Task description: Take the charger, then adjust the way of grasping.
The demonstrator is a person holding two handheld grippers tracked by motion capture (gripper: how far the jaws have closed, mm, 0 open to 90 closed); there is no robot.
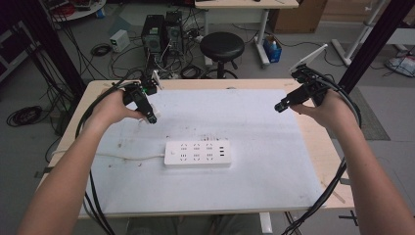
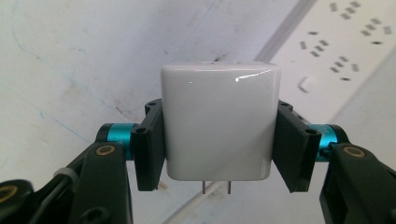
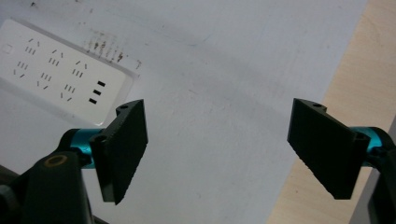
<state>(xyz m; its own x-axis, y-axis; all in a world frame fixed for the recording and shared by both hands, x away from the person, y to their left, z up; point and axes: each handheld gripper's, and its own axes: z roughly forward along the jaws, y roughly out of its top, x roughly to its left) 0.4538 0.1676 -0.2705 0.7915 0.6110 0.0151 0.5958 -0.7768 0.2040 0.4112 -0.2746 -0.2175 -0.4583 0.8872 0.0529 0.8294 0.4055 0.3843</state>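
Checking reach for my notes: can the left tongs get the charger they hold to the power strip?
Probably yes: the left tongs grip the charger, and bare mat lies between them and the power strip.

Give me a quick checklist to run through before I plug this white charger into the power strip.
1. Charger block clamped between the left gripper jaws: ok.
2. Charger prongs free below the block: ok.
3. Power strip lying flat on the white mat, sockets facing up: ok.
4. Sockets unoccupied: ok.
5. Right gripper open and empty, free to steady the strip: ok.
6. Prongs lined up with a socket: not ok, the charger is held off to the strip's side.
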